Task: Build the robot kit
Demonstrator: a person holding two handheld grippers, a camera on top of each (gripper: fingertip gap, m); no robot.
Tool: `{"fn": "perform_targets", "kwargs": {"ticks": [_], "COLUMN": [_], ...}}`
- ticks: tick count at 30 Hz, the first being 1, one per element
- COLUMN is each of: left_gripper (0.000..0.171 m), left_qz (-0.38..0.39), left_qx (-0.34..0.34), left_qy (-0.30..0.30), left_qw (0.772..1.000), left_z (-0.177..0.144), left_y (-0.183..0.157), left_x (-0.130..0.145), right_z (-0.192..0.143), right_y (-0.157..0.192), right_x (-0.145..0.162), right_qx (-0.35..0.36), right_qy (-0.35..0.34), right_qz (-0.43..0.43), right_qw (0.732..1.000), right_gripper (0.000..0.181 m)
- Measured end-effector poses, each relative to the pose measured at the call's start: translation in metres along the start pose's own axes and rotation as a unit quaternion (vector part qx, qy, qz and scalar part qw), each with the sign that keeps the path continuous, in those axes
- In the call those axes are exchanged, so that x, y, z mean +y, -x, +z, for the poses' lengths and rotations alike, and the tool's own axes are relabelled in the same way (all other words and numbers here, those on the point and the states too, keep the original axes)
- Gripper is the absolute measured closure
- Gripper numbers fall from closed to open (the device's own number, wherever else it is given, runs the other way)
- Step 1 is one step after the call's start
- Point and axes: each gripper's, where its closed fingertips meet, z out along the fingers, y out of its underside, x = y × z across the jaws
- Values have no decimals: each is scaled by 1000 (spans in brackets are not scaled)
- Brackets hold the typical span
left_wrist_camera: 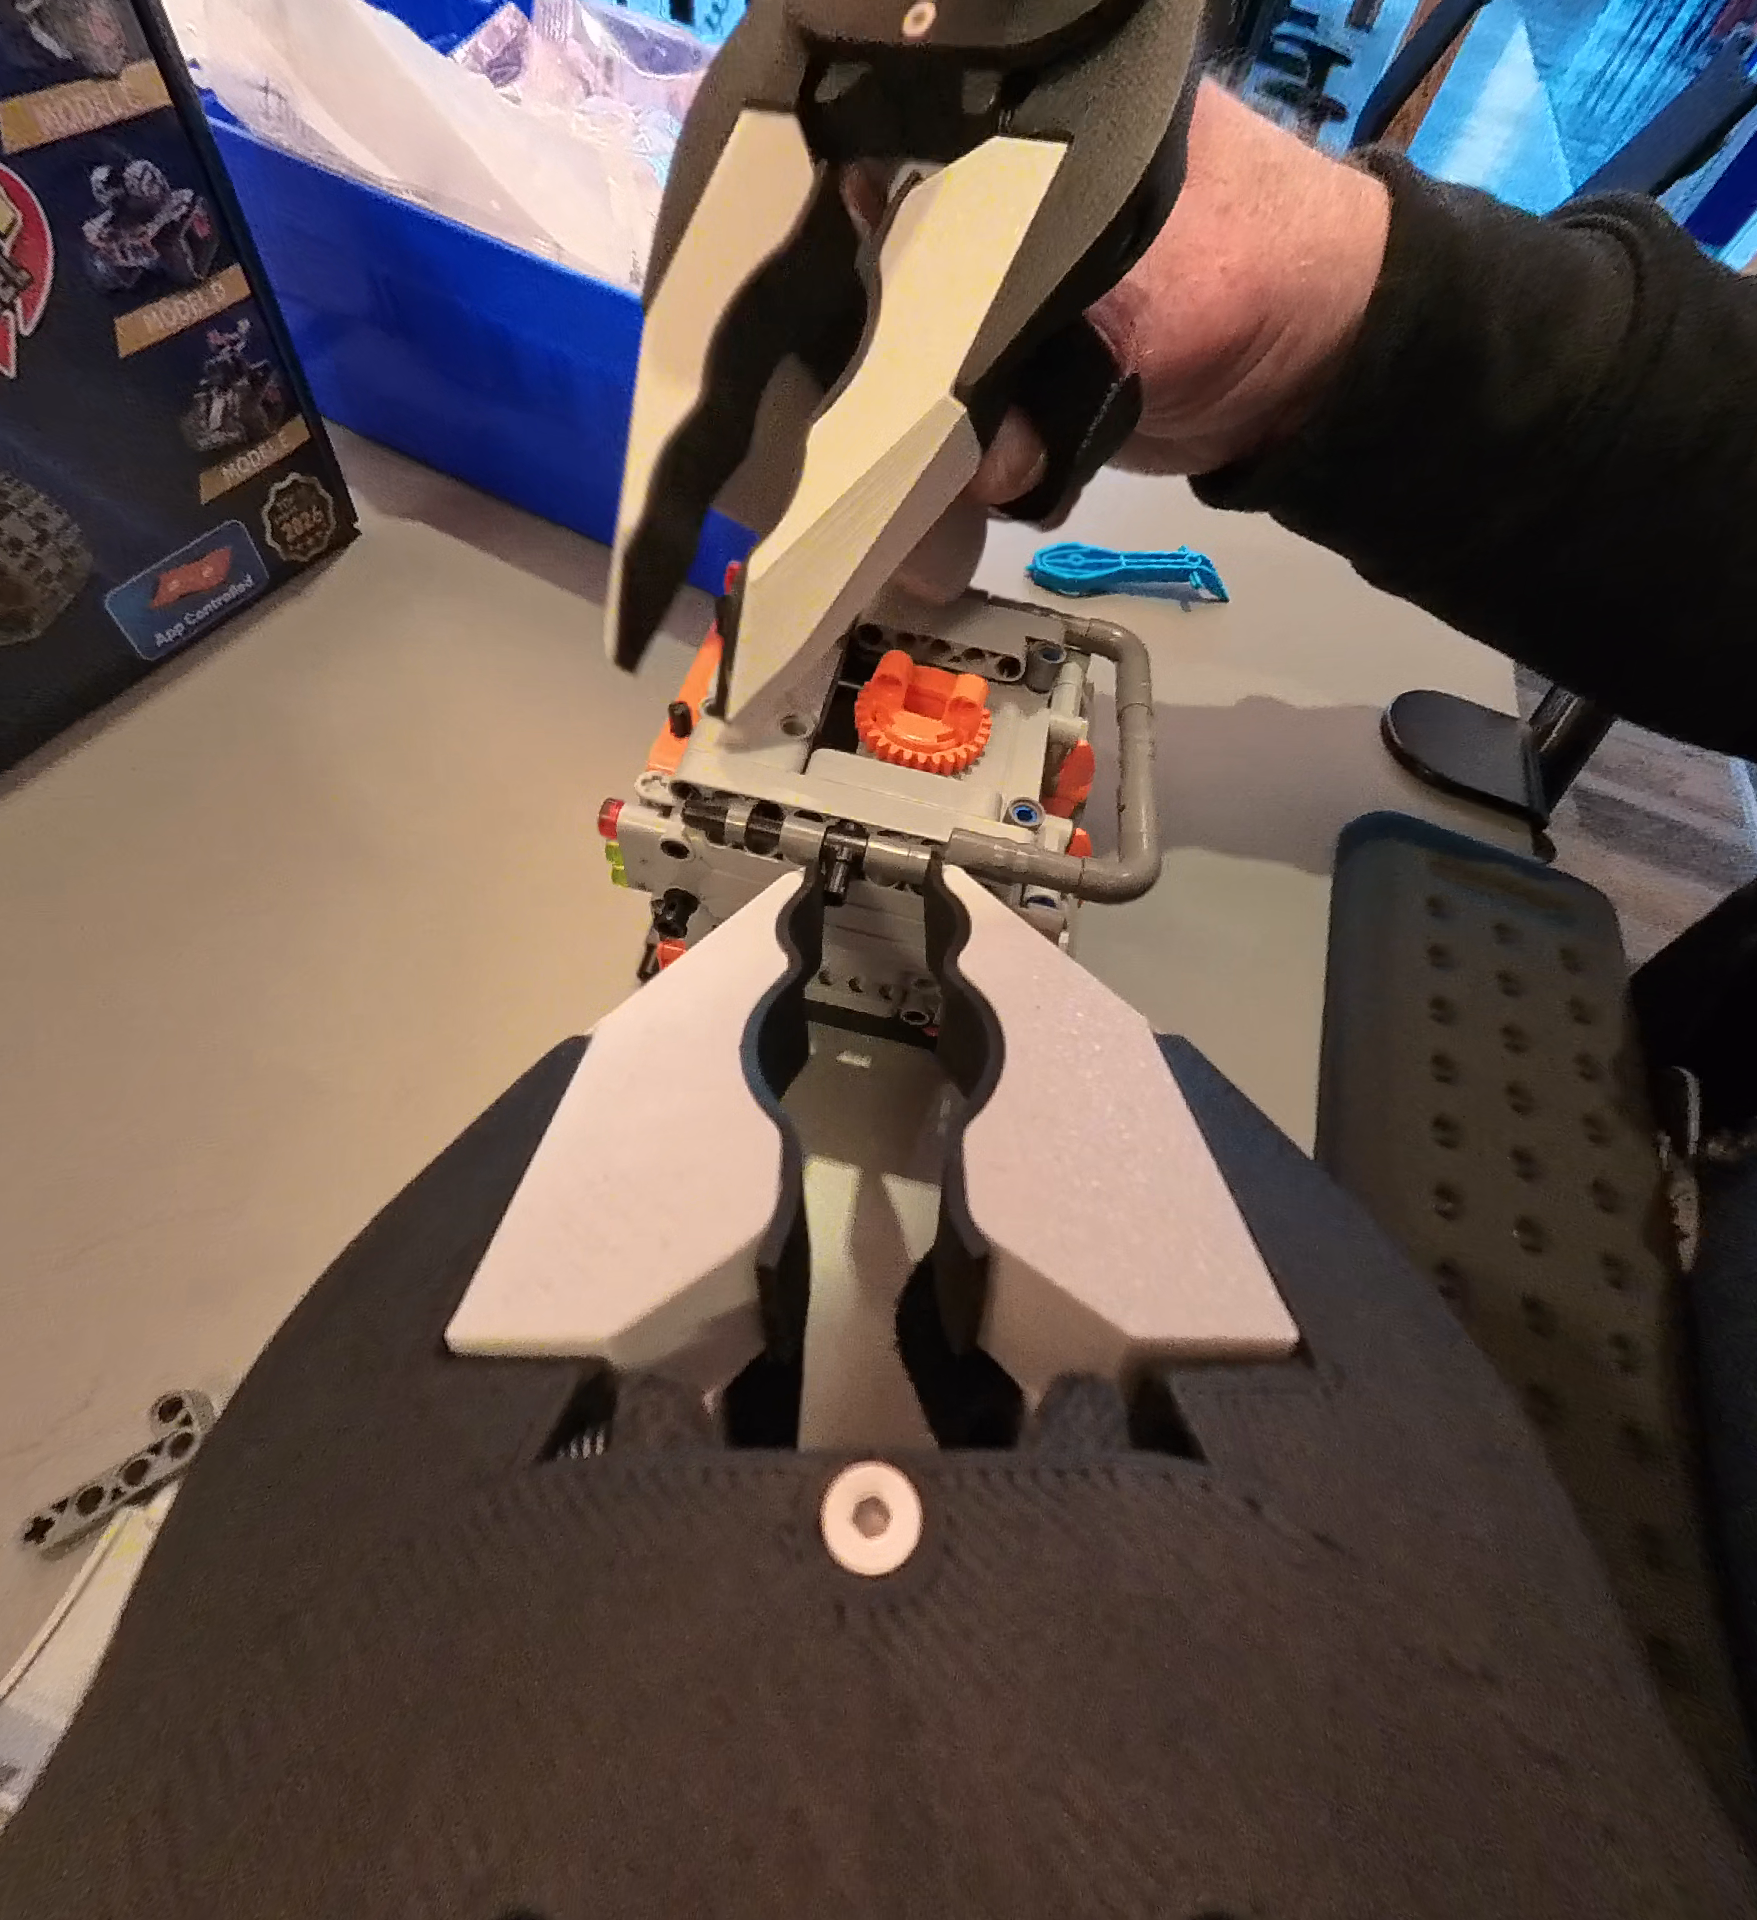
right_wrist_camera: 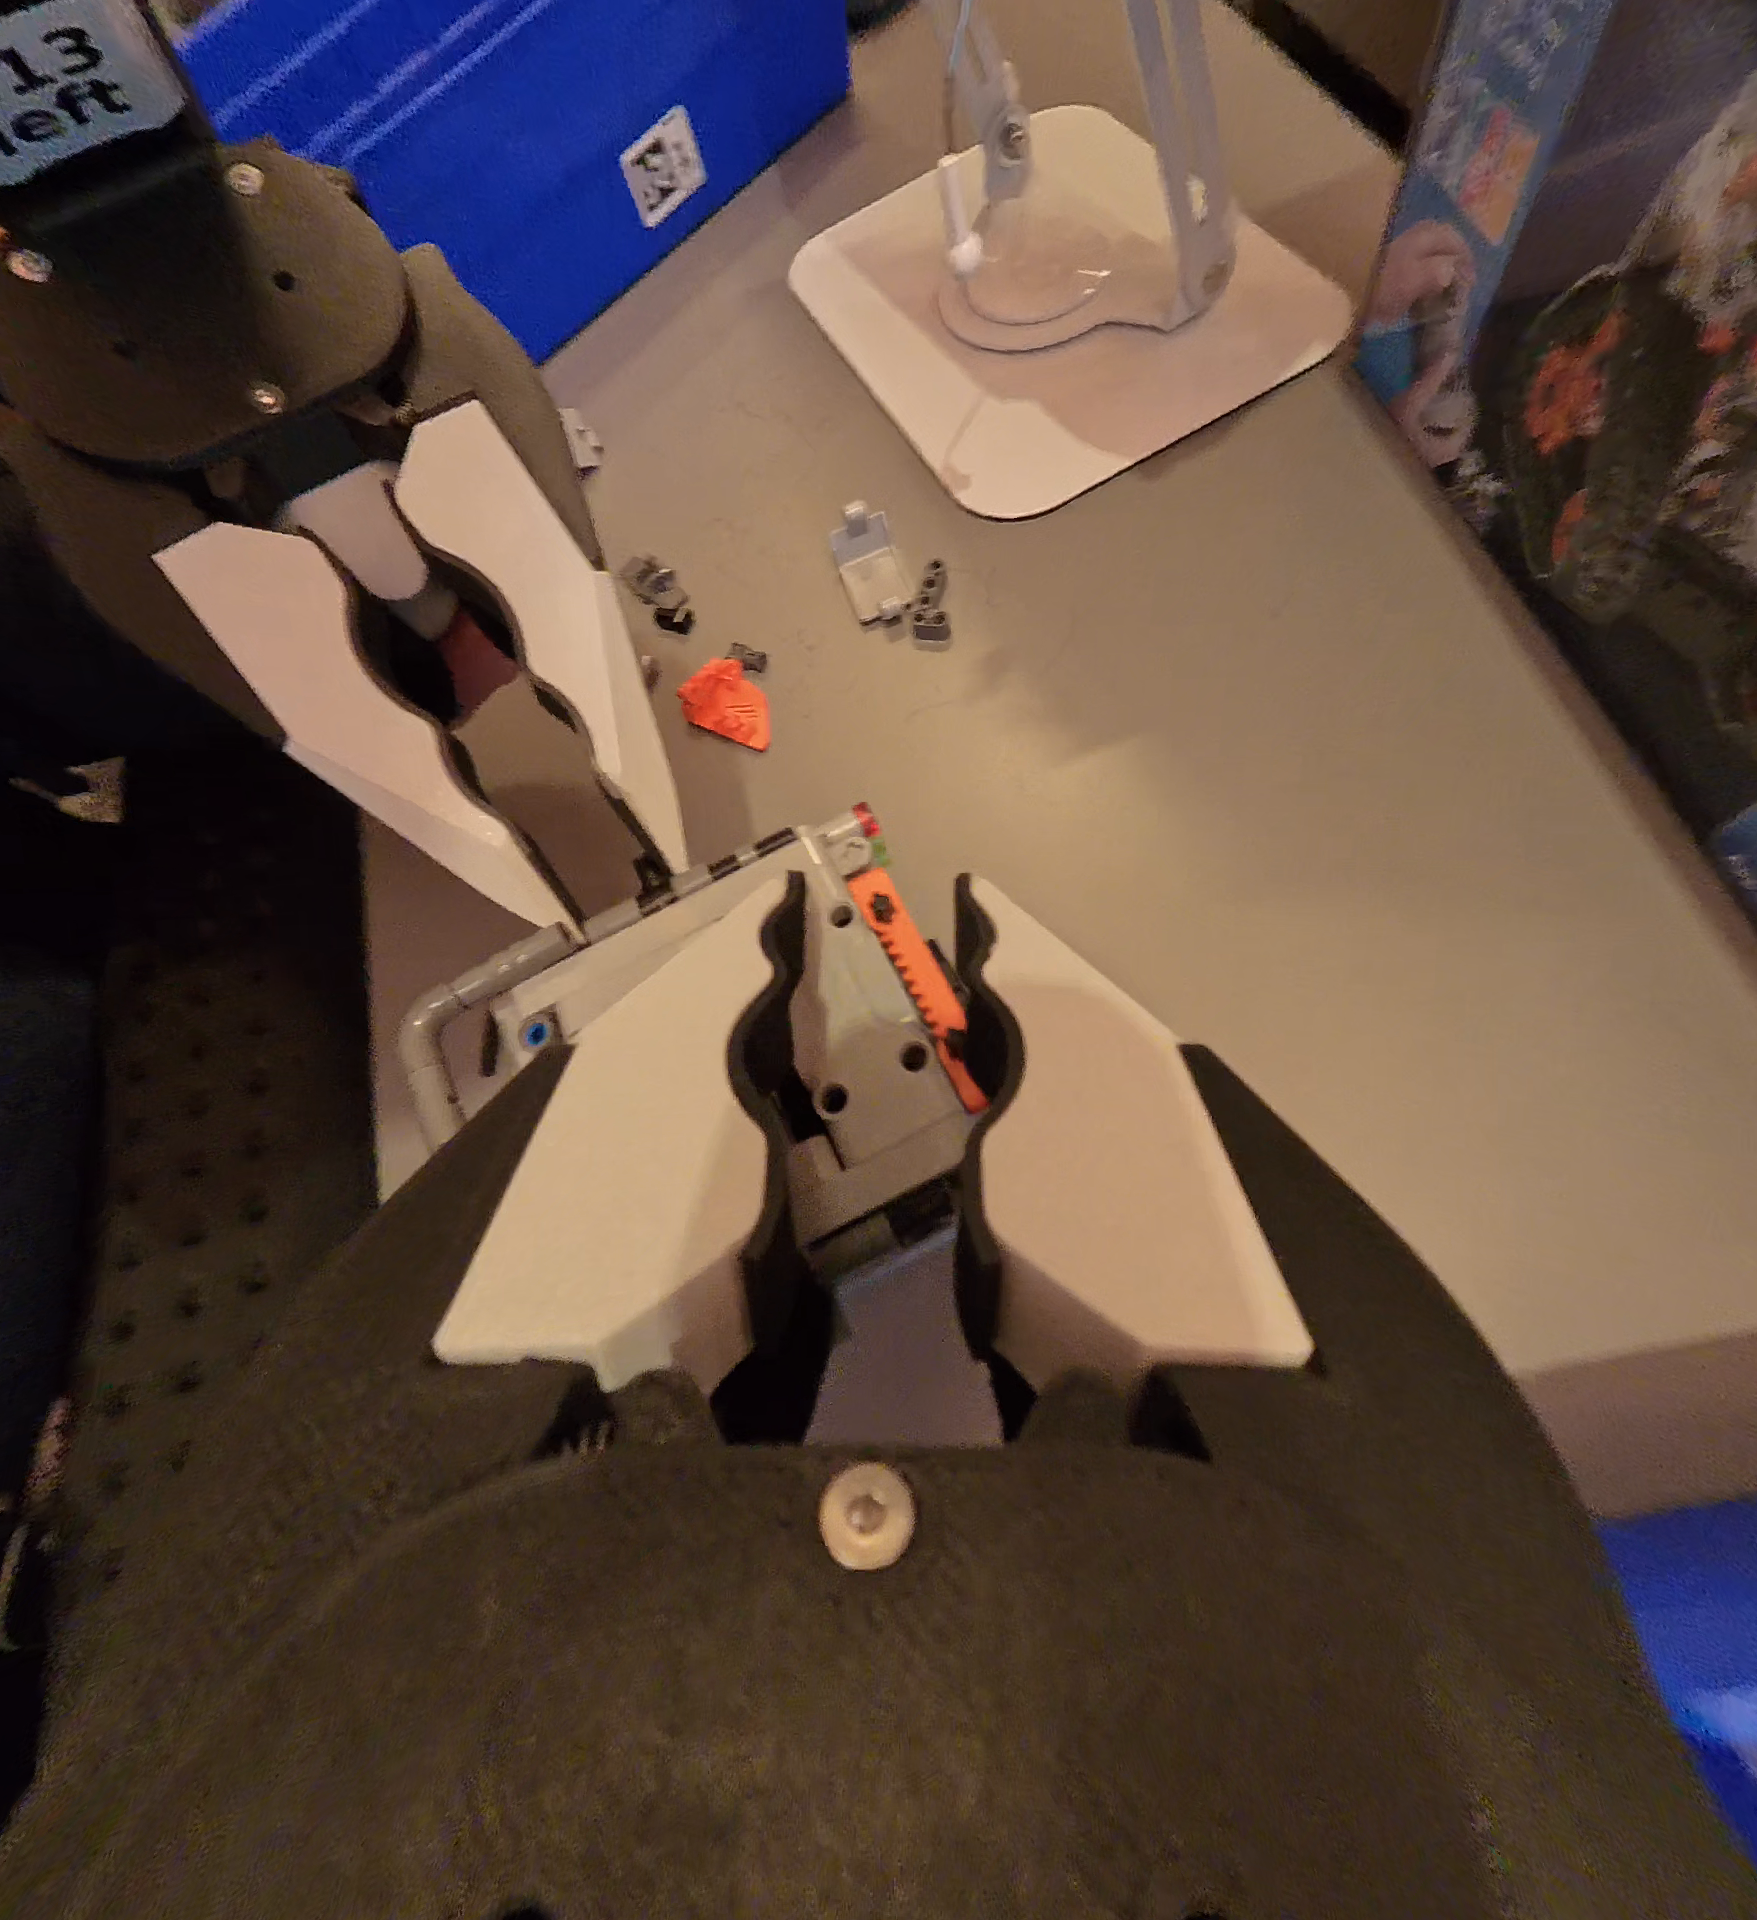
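Fingers (left_wrist_camera: 645,1122) of the left gripper (left_wrist_camera: 874,883) stand narrowly parted, their tips at the near top edge of the brick model (left_wrist_camera: 853,774), with a grey bar and a small black pin (left_wrist_camera: 838,862) lying across the gap. Whether they actually press on it cannot be told. The model is a grey frame with an orange gear (left_wrist_camera: 921,717) set in its top, and it sits on the grey table (left_wrist_camera: 230,935) directly ahead of this gripper.

The right gripper (right_wrist_camera: 879,894), gripped by a hand (left_wrist_camera: 1238,301) in a dark sleeve, comes down on the model's far side. It is about half closed, and a grey beam with an orange toothed strip (right_wrist_camera: 915,987) sits between its inner faces, both of which appear to touch it.

Ahead and to the left of the left gripper stands a dark printed box (left_wrist_camera: 105,364) bearing pictures, gold banners and a badge, with a blue bin (left_wrist_camera: 417,312) just beyond it. A grey holed beam (left_wrist_camera: 126,1465) lies beside the gripper's left flank, and a turquoise part (left_wrist_camera: 1123,571) lies past the model.

In the right wrist view, the left gripper carries a white tag (right_wrist_camera: 22,94) with black characters, and the bin bears a square coded sticker (right_wrist_camera: 658,166). Ahead of the right gripper lie an orange piece (right_wrist_camera: 728,707) and small grey parts (right_wrist_camera: 869,571), with a white stand base (right_wrist_camera: 1071,312) farther off and picture boxes (right_wrist_camera: 1632,416) to its right
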Motion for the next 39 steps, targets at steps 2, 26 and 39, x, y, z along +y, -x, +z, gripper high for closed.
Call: {"fn": "perform_targets", "kwargs": {"ticks": [2,26,39], "left_gripper": [155,143,143], "left_qz": [-15,69,14], "left_qx": [20,-10,-93], "left_qy": [-8,-11,-21], "left_qw": [1000,997,995], "left_z": [-2,5,6], "left_y": [-5,-1,-4], "left_x": [1,-6,-6], "right_z": [-6,-3,-19], "right_y": [6,16,21], "right_x": [-3,12,10], "right_qx": [-12,-17,24], "right_qy": [-3,16,14], "right_qz": [4,8,15], "right_qw": [1000,1000,999], "right_gripper": [149,155,134]}}
